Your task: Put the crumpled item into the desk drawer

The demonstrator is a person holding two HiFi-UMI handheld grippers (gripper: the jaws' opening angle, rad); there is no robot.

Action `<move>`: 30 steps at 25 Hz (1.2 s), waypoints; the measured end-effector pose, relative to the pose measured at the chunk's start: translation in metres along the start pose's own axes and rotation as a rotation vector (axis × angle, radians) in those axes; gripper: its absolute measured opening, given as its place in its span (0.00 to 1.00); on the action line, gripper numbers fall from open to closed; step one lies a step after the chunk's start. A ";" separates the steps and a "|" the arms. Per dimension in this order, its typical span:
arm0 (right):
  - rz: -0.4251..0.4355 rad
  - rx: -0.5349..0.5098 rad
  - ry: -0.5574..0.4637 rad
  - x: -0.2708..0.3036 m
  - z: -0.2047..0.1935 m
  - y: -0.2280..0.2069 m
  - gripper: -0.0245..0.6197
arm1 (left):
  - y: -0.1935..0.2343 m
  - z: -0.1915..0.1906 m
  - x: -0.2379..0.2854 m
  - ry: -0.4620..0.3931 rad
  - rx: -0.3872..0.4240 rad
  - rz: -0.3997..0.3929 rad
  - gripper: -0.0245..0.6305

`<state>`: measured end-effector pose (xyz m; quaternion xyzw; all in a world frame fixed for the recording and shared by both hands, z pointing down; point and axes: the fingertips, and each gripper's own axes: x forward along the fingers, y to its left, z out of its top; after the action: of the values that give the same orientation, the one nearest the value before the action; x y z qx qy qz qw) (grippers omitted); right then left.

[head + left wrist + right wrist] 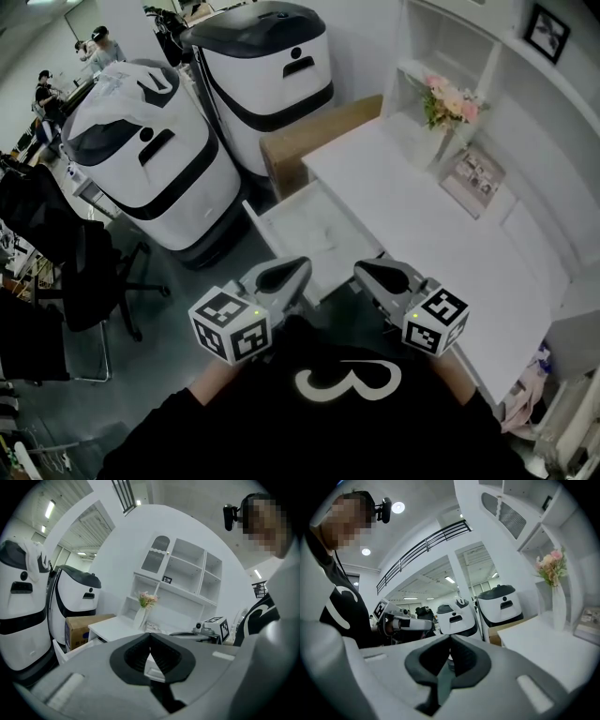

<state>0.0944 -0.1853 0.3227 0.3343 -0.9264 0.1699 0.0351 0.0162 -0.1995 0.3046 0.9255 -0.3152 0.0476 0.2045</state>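
The white desk (441, 244) has its drawer (281, 217) pulled open towards me. The inside of the drawer is pale with faint wrinkles, and I cannot make out the crumpled item for certain. Both grippers are held up close to my chest, short of the drawer's front edge and pointing roughly level. My left gripper (281, 274) is shut with nothing between its jaws; its tips meet in the left gripper view (150, 633). The right gripper (380, 274) is also shut and empty, tips together in the right gripper view (451, 637). Each gripper shows in the other's view.
Two large white-and-black machines (150, 159) (272, 75) stand left of the desk, with a cardboard box (314, 141) against the desk's end. A vase of pink flowers (450, 108) and a picture frame (473, 178) sit on the desk. An office chair (94, 272) is at left.
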 end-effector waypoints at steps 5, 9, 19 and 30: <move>0.008 -0.017 -0.004 -0.001 0.000 0.003 0.04 | -0.002 0.006 -0.003 -0.005 0.017 0.006 0.05; 0.008 -0.031 0.004 0.001 0.001 0.006 0.04 | -0.003 0.009 -0.006 -0.005 0.026 0.007 0.05; 0.001 -0.030 0.009 0.004 0.002 0.005 0.04 | 0.001 0.004 -0.008 0.001 0.020 0.011 0.05; -0.017 -0.011 0.017 0.004 -0.005 0.000 0.04 | 0.006 -0.001 -0.007 0.007 0.009 0.016 0.05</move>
<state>0.0911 -0.1864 0.3281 0.3404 -0.9242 0.1672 0.0463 0.0072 -0.1995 0.3060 0.9237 -0.3214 0.0540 0.2011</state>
